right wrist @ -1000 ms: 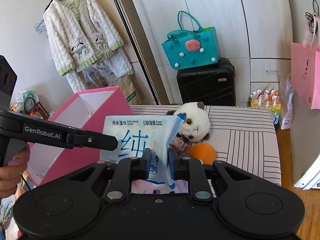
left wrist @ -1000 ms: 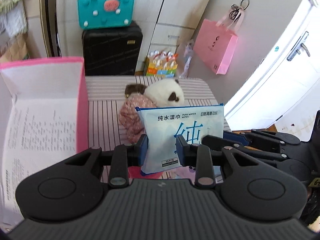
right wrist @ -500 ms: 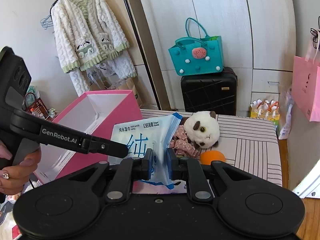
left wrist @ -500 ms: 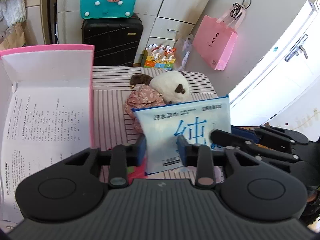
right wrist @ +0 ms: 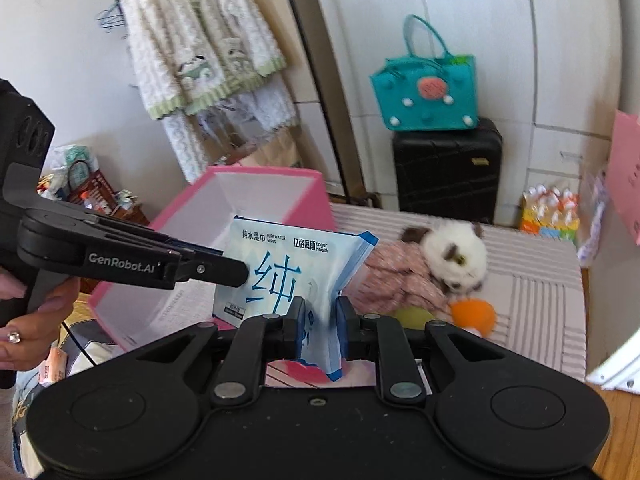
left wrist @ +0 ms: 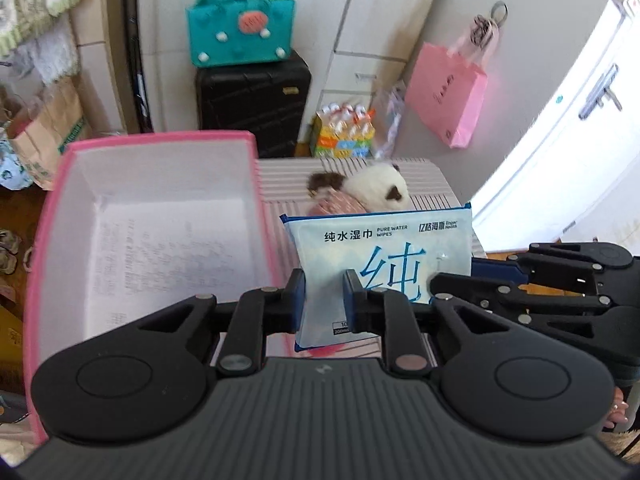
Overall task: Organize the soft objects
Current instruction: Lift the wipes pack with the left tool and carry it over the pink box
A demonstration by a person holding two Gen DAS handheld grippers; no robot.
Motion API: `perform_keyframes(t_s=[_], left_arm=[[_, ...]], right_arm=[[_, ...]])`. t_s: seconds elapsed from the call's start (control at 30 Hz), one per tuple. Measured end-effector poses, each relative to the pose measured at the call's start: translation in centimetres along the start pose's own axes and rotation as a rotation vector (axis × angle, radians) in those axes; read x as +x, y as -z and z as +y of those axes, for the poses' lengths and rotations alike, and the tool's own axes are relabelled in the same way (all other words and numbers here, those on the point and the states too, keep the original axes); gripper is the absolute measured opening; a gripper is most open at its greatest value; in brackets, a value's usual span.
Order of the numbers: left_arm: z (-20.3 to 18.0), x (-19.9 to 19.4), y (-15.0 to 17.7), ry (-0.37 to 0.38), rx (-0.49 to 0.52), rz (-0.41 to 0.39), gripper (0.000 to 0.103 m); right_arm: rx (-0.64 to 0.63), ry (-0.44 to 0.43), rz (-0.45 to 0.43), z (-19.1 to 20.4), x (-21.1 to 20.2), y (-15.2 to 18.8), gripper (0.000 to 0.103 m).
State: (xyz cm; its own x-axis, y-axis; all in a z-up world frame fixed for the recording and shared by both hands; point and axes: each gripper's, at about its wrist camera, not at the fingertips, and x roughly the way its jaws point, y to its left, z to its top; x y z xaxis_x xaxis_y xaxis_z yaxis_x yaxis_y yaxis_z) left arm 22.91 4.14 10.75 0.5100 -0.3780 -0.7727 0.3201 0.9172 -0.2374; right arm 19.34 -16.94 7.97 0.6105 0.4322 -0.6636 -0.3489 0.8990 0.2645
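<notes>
Left wrist view: the wipes pack [left wrist: 380, 256] hangs upright in the air, held from both ends, with the open pink box [left wrist: 152, 236] just beside it on the left. The left gripper [left wrist: 323, 298] is clenched on the pack's lower left edge; its jaws have just been closing further, with the pack between them. The right gripper [right wrist: 318, 318] is clamped on the opposite lower corner, visible in the right wrist view, where the pack [right wrist: 292, 264] stands in front of the pink box [right wrist: 256, 208], overlapping its near right wall.

The pack's long axis runs roughly across, from one gripper to the other, parallel with the box's near edge. From the box, the pack sits on the right side, at about rim height; whether it clears the rim cannot be told. The left gripper is the nearer one to the box opening. Judging by this, the coming move is a sideways carry leftward over the rim, then down inside. Right of the box, the plush toy [right wrist: 456, 254] and orange ball [right wrist: 474, 314] lie on the striped surface [right wrist: 536, 292], not yet sorted.
</notes>
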Motion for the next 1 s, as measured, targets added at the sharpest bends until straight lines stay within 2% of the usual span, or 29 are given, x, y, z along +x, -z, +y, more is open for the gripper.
perform_keyframes(t_s=[0.23,0.4,0.53,0.63,0.67,0.73,0.77,0.8,0.87,0.9,1.0], left_arm=[[3.5,-3.5,0.0,-0.101,-0.013,-0.056,0.019],[7.6,-3.8,-1.0,-0.157,-0.077,-0.055,0.019],[11.0,-2.8,-2.5,-0.177,-0.106,-0.065,0.019],[12.6,-1.2,-3.5,-0.192,-0.058,-0.036,0.018],[12.7,-0.4,-3.7,-0.201,-0.013,-0.014,0.018],[13.5,0.8,-4.1,-0.229,0.006,-0.016,0.018],[13.7,1.3,-4.3,-0.224,0.015,-0.012,0.018],[14.0,2.1,-4.4,-0.189,0.024,0.007,0.015],[14.3,3.3,-4.6,-0.089,-0.004,0.067,0.01],[14.2,3.8,-4.6,-0.076,-0.022,0.083,0.009],[12.8,4.3,-4.1,-0.125,0.055,0.042,0.008]], right_arm=[[-0.096,-0.04,-0.015,5.0,1.1,-2.4,0.027],[-0.145,-0.06,0.01,8.0,4.3,-4.8,0.029],[-0.154,-0.129,0.019,9.5,6.8,-6.8,0.03],[-0.157,-0.142,0.027,10.0,9.1,-7.7,0.027],[-0.164,-0.141,0.031,10.1,9.9,-7.7,0.026],[-0.166,-0.15,0.041,10.0,11.0,-7.6,0.02],[-0.142,-0.181,0.049,9.7,11.6,-7.6,0.02],[-0.121,-0.208,0.06,9.4,12.1,-7.6,0.019],[-0.107,-0.198,0.061,9.3,13.2,-7.7,0.018],[-0.109,-0.2,0.063,9.4,13.6,-7.6,0.018],[-0.1,-0.174,0.114,9.9,15.5,-7.4,0.015]])
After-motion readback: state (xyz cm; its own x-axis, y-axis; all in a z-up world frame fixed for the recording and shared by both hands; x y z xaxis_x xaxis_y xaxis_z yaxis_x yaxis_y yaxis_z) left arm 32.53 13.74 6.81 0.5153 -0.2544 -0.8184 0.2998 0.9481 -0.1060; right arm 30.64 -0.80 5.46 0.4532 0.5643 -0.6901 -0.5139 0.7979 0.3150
